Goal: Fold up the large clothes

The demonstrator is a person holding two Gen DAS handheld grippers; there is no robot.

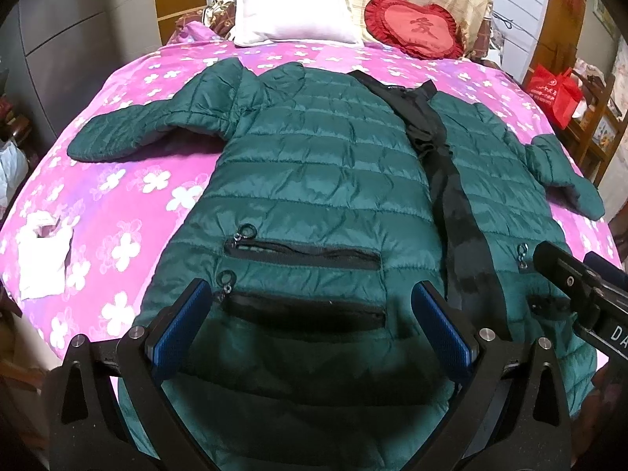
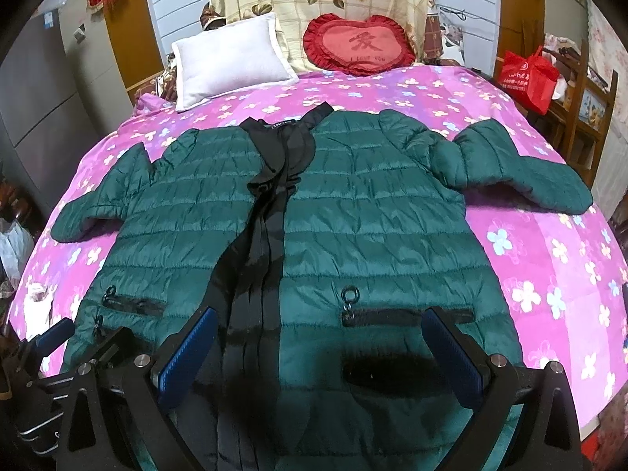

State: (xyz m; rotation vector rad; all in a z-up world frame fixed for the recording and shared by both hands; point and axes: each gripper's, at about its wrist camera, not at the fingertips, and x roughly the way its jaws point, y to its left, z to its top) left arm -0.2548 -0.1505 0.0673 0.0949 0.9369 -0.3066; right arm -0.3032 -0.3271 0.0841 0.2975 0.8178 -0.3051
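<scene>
A dark green quilted jacket (image 1: 314, 149) (image 2: 384, 212) lies face up on the pink flowered bedspread (image 1: 117, 180) (image 2: 549, 259). Both sleeves are spread out, and a black strip of lining (image 1: 451, 196) (image 2: 267, 219) runs down its front. My left gripper (image 1: 312, 294) is open above the lower left panel, its blue pads (image 1: 184, 325) on either side of the zip pockets (image 1: 302, 255). My right gripper (image 2: 320, 314) is open above the lower right panel by a zip pocket (image 2: 392, 316). Neither holds anything. Each gripper shows at the edge of the other's view: the right gripper (image 1: 569, 286) and the left gripper (image 2: 51, 341).
A white pillow (image 1: 294, 8) (image 2: 231, 62) and a red heart cushion (image 1: 416, 25) (image 2: 357, 45) lie at the head of the bed. A white bag or paper (image 1: 43, 263) rests on the bedspread at the left. A red bag (image 2: 530, 74) sits on wooden shelves at the right, and grey cabinets (image 1: 59, 39) stand to the left.
</scene>
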